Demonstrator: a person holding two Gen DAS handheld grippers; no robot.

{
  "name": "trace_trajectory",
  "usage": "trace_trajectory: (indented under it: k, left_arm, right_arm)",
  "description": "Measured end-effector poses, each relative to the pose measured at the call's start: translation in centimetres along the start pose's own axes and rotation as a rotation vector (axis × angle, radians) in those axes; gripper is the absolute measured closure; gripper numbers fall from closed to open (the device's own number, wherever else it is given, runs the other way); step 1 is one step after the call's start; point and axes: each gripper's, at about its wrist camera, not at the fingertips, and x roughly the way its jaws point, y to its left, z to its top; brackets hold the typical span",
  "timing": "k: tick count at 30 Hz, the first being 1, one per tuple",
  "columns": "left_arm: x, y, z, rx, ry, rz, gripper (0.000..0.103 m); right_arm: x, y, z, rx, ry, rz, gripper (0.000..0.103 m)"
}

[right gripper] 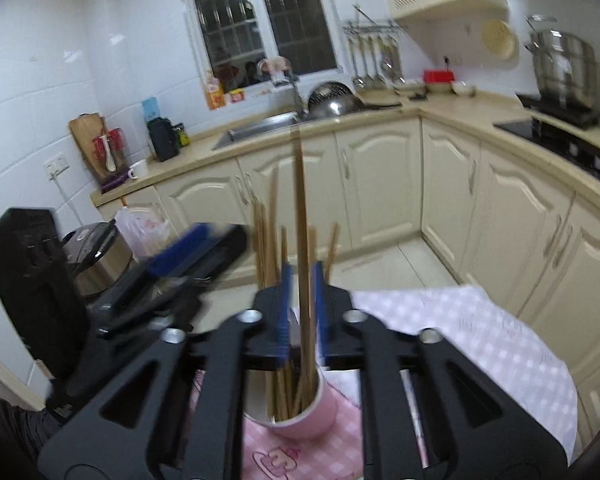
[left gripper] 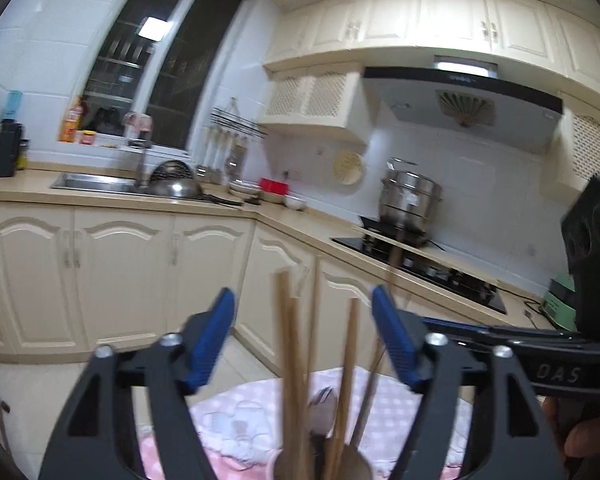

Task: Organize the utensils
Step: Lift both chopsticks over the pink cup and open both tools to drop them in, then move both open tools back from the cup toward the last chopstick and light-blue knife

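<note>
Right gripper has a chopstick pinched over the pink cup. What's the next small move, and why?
Probably lower it a little, then open. The right gripper is shut on a chopstick whose lower end already sits among the others in the pink cup; the left gripper stands open, apart.

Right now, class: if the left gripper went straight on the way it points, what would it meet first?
Probably the wooden chopsticks standing between the open left gripper fingers; depth is unclear in the fisheye view.

Chopsticks [right gripper: 288, 384] stand in a cup [right gripper: 300, 420]; the cup rests on a cloth-covered table [right gripper: 480, 344].
</note>
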Motion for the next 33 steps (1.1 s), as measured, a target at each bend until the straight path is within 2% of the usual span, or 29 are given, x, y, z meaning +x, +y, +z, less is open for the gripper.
trace_trajectory:
  k: [1, 4, 7, 21, 33]
  left_arm:
    - [-0.3, 0.3, 0.1, -0.002, 0.009, 0.000, 0.023]
    - [-1.2, 0.6, 0.3, 0.013, 0.012, 0.015, 0.014]
    - [-2.1, 0.4, 0.7, 0.053, 0.022, 0.035, 0.011]
    - [-4.9, -2.4, 0.3, 0.165, 0.101, 0.009, 0.010]
    - [-5.9, -4.1, -2.6, 0.213, 0.196, -0.021, 0.010]
  right_arm:
    - [-0.3, -0.4, -0.2, 0.017, -0.008, -0.007, 0.026]
    - [-1.7, -1.9, -0.6, 0.065, -0.046, -0.027, 0.024]
    - [-2.6, -2.8, -0.8, 0.097, -0.057, -0.042, 0.015]
    - [-5.4, -4.7, -2.9, 0.169, -0.026, -0.125, 0.013]
    - [-5.3, -6.7, -8.0, 0.244, 0.126, -0.217, 0.012]
